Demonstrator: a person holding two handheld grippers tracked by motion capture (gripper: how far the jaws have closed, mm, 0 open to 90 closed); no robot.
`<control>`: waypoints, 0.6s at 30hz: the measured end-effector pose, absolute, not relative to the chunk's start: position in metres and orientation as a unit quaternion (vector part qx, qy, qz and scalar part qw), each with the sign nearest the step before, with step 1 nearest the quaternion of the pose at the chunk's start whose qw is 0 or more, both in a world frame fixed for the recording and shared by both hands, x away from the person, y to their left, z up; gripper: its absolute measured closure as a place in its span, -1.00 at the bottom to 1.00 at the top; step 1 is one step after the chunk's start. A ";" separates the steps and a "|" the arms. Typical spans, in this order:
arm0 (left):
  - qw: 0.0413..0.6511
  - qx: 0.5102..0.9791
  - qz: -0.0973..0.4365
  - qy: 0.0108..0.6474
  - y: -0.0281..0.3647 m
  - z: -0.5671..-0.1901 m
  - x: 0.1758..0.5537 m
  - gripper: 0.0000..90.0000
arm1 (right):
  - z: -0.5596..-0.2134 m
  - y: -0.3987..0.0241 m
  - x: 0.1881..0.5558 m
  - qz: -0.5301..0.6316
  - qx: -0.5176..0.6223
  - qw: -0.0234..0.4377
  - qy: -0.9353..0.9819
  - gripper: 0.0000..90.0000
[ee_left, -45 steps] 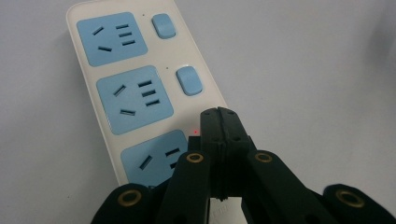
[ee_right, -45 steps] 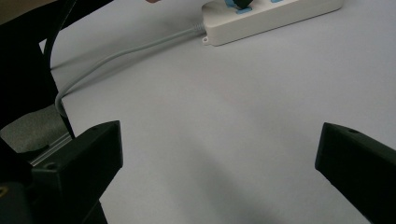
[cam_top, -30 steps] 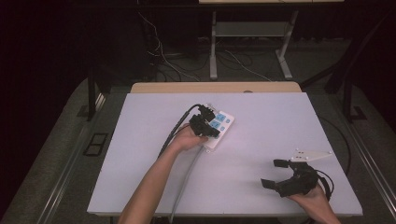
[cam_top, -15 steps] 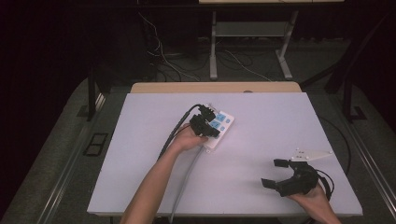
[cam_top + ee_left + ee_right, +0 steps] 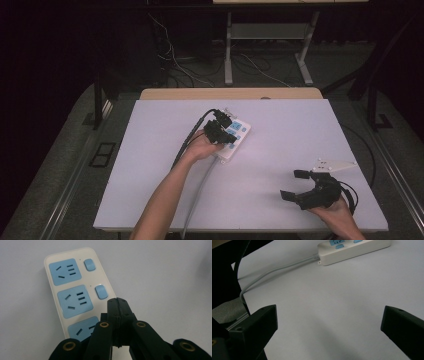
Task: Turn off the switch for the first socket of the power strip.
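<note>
Moved: nothing much, both claws stay put.
Left claw (image 5: pixel 117 302): jaws pressed together, empty, over power strip (image 5: pixel 235 140).
Right claw (image 5: pixel 295 185): jaws wide apart, empty, well away from strip.
Strip: mid table (image 5: pixel 280 130).

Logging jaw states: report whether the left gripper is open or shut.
Shut. In the left gripper view the left gripper has its two black jaws pressed together with nothing between them, tips over the power strip.

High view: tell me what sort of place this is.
Probably a lab or recording workspace: a bare white table holding just a power strip, loose cables on the grey floor, dark surroundings.
</note>
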State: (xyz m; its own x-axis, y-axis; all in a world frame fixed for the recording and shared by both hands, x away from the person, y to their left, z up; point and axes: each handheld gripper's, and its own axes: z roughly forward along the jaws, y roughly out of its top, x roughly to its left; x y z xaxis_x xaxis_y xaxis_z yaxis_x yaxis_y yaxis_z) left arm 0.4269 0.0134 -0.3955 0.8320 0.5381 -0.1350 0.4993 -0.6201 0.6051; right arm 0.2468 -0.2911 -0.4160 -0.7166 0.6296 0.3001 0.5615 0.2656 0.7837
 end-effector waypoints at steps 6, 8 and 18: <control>0.342 0.892 0.034 0.295 0.024 -0.385 0.425 0.98 | -0.416 -0.292 0.247 0.477 0.376 0.036 0.793 -0.99; 0.343 0.891 0.041 0.295 0.028 -0.381 0.424 0.98 | -0.416 -0.292 0.247 0.477 0.376 0.037 0.793 -0.99; 0.369 0.881 0.042 0.293 0.045 -0.362 0.415 0.82 | -0.415 -0.293 0.247 0.479 0.378 0.038 0.791 -0.99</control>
